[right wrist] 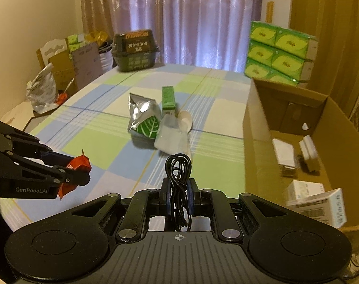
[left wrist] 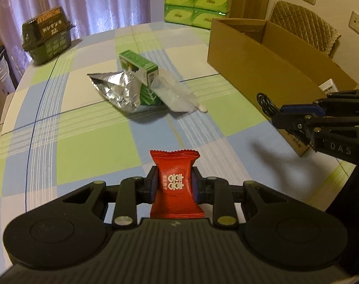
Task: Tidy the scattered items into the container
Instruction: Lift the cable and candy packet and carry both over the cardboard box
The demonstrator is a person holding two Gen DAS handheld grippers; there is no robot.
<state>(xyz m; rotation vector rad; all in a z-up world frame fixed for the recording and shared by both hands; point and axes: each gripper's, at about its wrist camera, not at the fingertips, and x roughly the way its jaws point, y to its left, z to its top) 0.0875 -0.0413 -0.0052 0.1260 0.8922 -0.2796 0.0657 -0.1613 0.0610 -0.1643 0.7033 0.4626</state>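
The left gripper (left wrist: pixel 175 184) has its jaws clamped on a red crimped candy wrapper (left wrist: pixel 175 183) above the checked counter (left wrist: pixel 89 142); an open brown cardboard box (left wrist: pixel 262 54) stands to the right

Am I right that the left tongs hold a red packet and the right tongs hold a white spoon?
Not quite: the right tongs hold a coiled black cable, as the right wrist view shows. The left tongs do hold the red packet.

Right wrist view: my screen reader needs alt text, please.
The right gripper holds a coiled black cable above a checked tablecloth, beside an open cardboard box. At left, the left gripper holds a red packet.
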